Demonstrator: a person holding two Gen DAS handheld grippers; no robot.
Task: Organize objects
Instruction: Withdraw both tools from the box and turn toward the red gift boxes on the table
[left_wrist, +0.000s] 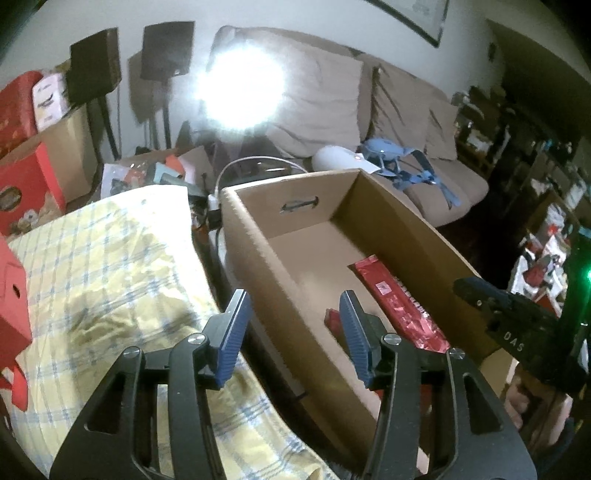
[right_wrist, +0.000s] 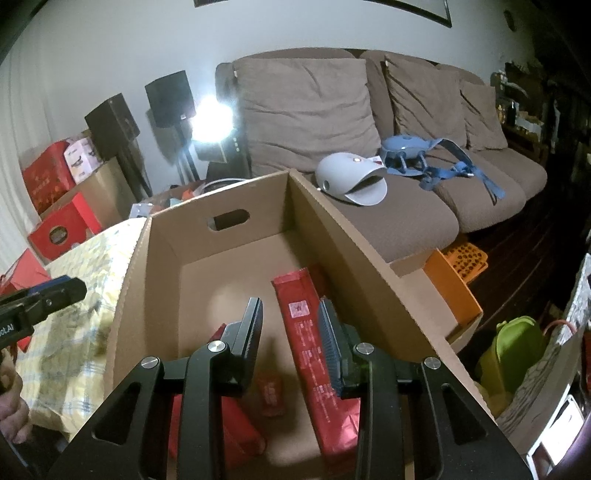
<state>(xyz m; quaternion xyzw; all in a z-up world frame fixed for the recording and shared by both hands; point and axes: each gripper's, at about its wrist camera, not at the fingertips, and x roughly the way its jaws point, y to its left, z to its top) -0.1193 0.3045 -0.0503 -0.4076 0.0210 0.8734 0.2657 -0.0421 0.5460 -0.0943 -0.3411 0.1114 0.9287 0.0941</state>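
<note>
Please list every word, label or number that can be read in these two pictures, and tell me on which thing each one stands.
"DAS": on the right claw, seen from the left wrist.
"ot.AI", start cut off: on the left claw, seen from the right wrist.
Print on the long red packet in the cardboard box: too blurred to read.
Print on the red cartons: too small to read.

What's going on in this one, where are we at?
A person is sorting items into a cardboard box with two handheld grippers. Both the left gripper and the right gripper are open and empty, the right one hovering over the box. A long red packet and some smaller red packs already lie inside. The box sits beside a yellow checked cloth, in front of a sofa.
</note>
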